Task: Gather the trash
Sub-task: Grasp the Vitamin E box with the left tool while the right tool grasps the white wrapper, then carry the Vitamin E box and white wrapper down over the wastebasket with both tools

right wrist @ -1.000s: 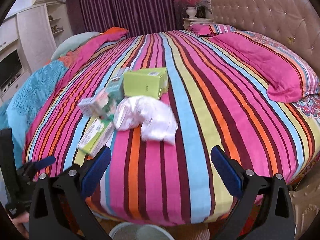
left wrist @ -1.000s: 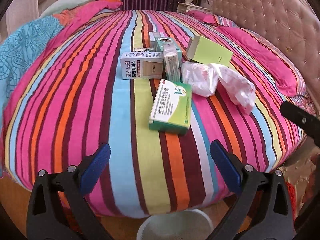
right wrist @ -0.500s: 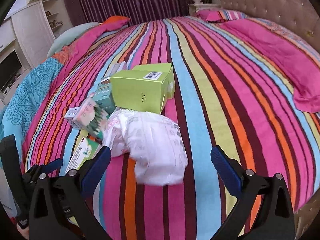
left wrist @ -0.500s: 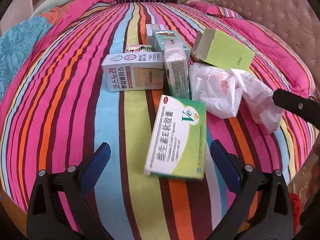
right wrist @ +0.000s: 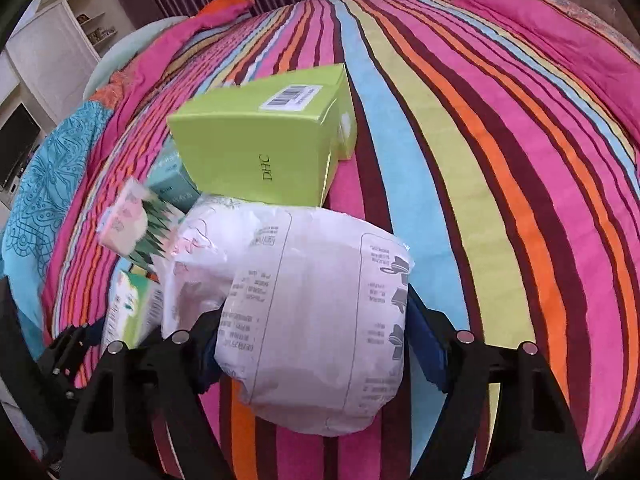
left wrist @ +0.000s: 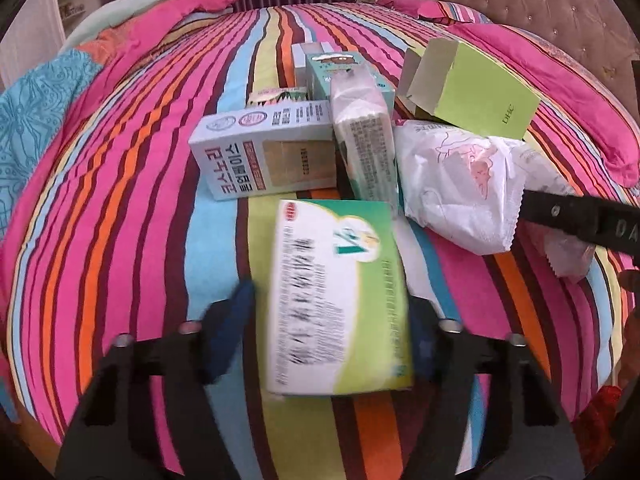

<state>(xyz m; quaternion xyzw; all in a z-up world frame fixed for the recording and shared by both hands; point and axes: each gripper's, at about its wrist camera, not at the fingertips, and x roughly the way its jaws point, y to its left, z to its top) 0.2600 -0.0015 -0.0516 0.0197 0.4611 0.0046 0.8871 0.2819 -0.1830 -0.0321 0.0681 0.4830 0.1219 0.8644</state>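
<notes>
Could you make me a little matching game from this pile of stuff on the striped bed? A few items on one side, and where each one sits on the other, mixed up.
Things:
1. green and white flat box
2. white plastic bag
3. lime green DHC box
4. grey box with Korean print

Places:
A. between the fingers of the right gripper
B. lying left of the pile, touched by neither gripper
C. between the fingers of the left gripper
D. just behind the white bag, barcode label on top

Pairs: 1-C, 2-A, 3-D, 4-B
</notes>
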